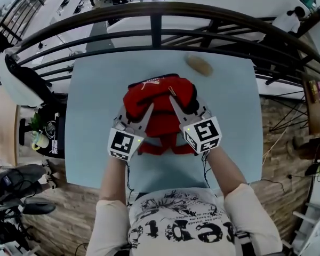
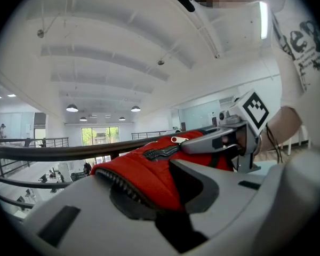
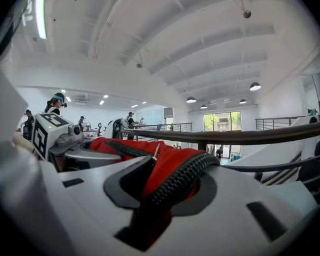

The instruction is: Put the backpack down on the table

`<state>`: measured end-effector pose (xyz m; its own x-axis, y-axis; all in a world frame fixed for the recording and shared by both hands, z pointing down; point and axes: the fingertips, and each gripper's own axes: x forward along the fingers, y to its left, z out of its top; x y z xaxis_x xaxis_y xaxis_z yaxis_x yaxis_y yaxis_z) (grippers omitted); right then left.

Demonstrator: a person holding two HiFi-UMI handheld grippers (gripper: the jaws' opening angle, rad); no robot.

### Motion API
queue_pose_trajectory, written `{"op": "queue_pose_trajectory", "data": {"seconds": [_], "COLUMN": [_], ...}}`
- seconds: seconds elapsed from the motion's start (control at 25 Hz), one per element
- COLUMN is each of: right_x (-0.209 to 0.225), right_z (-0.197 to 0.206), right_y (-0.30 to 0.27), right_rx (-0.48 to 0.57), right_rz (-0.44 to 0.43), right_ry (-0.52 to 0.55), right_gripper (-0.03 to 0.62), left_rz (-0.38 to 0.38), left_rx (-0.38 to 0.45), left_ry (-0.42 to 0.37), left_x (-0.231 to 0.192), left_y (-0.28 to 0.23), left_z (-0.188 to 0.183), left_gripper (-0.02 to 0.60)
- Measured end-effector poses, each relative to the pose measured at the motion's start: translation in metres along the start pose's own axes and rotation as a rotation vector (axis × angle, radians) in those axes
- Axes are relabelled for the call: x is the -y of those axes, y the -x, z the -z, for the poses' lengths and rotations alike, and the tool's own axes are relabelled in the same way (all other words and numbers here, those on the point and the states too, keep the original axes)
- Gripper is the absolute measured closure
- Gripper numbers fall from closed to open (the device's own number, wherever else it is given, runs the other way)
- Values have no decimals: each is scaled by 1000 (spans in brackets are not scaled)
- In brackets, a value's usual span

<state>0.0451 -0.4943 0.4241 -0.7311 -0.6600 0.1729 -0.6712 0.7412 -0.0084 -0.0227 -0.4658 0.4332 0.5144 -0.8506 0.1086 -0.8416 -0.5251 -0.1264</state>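
Head view: backpack [image 1: 161, 97], red, sitting at middle of table [image 1: 90, 121], contact unclear. Left gripper [image 2: 149, 188] pinching fabric by zipper; right gripper [image 3: 162, 188] pinching zipper edge. Handling: soft, probably light, sagging; zipper seams likely offering the firmest hold.

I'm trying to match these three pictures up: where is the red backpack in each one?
Head view: backpack at centre, over the pale table.
Left gripper view: backpack lower centre, between the jaws.
Right gripper view: backpack lower centre, between the jaws.
Shared landmark: dark railing, behind the backpack in every view.
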Motion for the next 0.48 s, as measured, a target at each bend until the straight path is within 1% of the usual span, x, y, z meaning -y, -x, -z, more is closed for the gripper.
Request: {"op": "queue_pose_trajectory", "data": {"seconds": [0.24,0.4,0.48], "right_x": [-12,-19,-25], "right_z": [18,33,41], "right_y": [6,9,9], "right_rx": [-6,-33,-35], "right_rz": [12,17,17], "right_ry": [-2,-11,4], "right_gripper": [496,493,490], "left_rz": [40,82,89], "left_rx": [1,-59,-67], "left_ry": [31,89,106], "left_x": [6,15,14], "left_y": [9,15,18], "left_z": [18,38,45], "left_gripper": [508,503,500]}}
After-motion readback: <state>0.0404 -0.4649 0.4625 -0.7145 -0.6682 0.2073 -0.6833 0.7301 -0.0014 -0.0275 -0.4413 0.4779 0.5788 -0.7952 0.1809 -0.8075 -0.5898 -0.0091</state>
